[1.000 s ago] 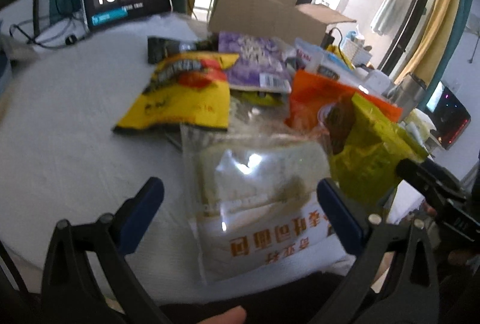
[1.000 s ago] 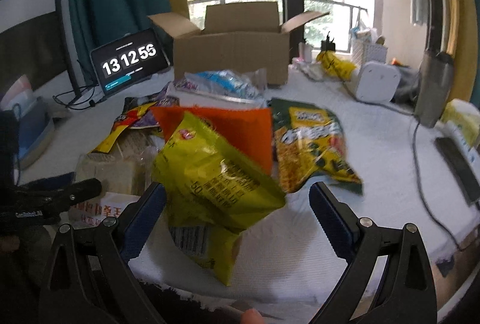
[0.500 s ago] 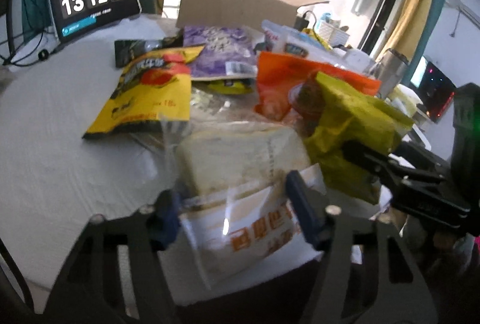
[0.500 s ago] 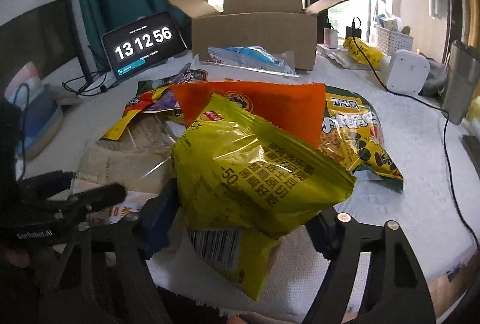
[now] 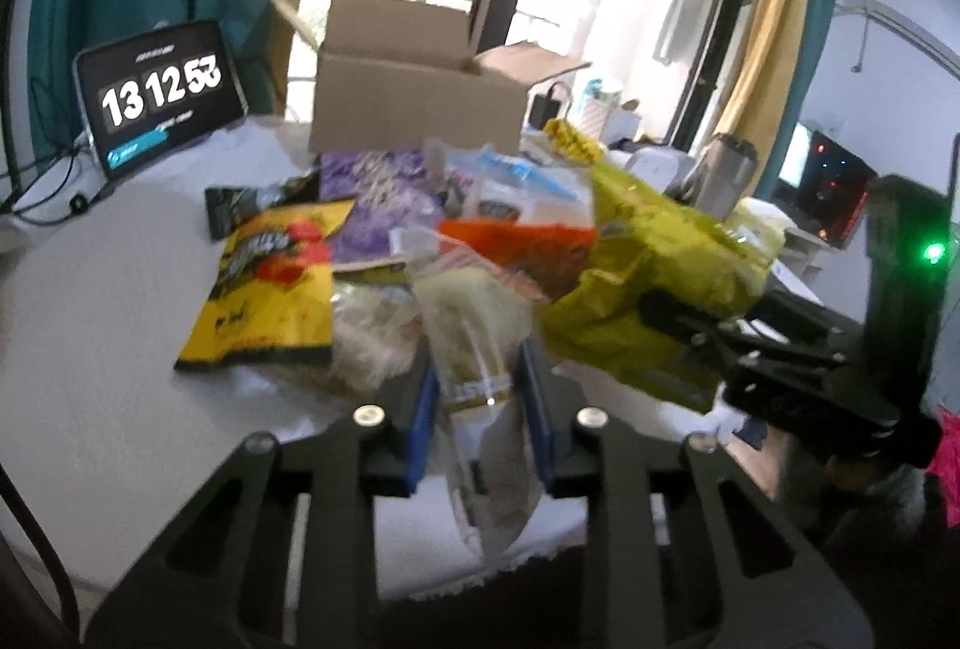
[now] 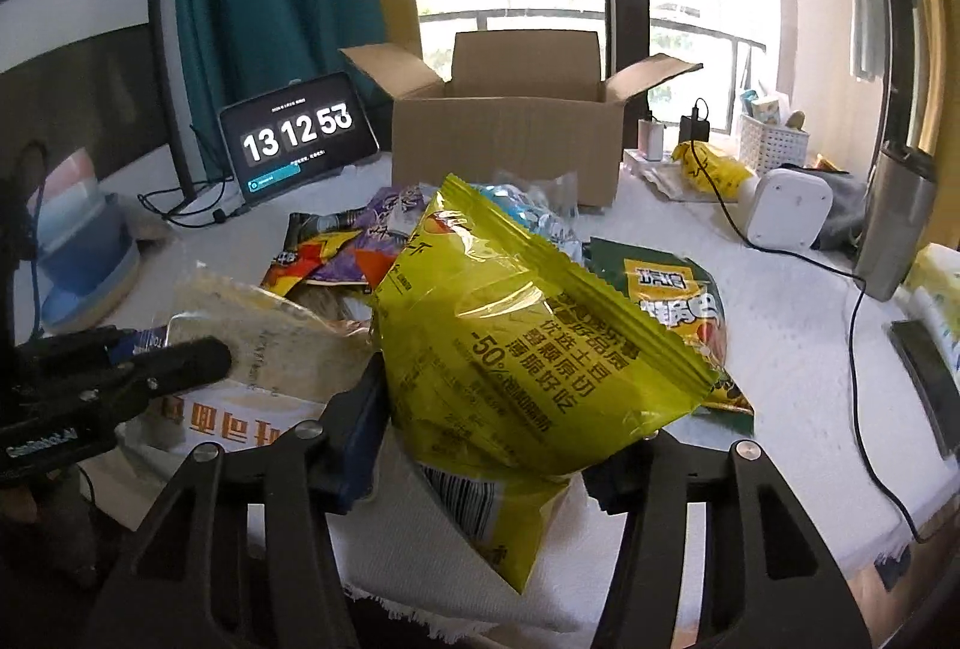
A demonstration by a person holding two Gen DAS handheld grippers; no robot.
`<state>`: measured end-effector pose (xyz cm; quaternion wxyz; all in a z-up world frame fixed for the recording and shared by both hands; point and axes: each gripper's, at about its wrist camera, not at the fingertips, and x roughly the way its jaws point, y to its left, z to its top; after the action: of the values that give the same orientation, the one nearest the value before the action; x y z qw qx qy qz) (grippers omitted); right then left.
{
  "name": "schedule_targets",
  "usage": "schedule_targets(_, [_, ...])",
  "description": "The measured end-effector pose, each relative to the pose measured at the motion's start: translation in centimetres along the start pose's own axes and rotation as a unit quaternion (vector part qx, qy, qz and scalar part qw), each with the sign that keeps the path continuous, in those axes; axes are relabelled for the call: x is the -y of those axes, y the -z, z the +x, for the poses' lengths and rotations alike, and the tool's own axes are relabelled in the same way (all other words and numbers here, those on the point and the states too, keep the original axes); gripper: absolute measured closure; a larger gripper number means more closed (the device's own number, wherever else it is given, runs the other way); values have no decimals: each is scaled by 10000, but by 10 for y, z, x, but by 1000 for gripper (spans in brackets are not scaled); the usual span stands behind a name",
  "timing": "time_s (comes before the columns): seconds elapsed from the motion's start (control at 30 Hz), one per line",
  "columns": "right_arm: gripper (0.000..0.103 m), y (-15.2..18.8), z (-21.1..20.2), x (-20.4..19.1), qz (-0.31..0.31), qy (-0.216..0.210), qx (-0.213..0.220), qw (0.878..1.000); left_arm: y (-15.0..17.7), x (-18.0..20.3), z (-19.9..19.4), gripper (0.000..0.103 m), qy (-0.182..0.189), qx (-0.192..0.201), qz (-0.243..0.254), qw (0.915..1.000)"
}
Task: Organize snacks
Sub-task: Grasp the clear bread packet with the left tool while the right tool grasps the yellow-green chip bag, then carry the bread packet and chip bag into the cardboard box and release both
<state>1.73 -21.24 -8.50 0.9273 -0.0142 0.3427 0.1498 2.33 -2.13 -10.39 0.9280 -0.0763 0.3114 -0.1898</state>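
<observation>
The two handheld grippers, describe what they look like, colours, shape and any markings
Both the left gripper and the right gripper have matte black angular frames with cut-out slots and silver round bolts at the joints. Their fingers carry dark blue pads. Seen from the right wrist view, the left gripper's side bears small white lettering, too blurred to read. The right unit shows a green indicator light.

Right hand-held gripper (image 6: 480,445) clamps yellow-green snack bag (image 6: 528,349) before cardboard box (image 6: 504,150)
</observation>
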Motion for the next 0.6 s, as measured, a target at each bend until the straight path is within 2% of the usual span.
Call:
schedule_targets(0.17, [46,-13,-9,-2,18,-126,232,9996,-14,10,-4,80,-64,143,221,9996])
schedule_targets(0.6, [47,-59,-24,8,52,-329,733,9968,-56,9,-20,82,-190,529,321,9979])
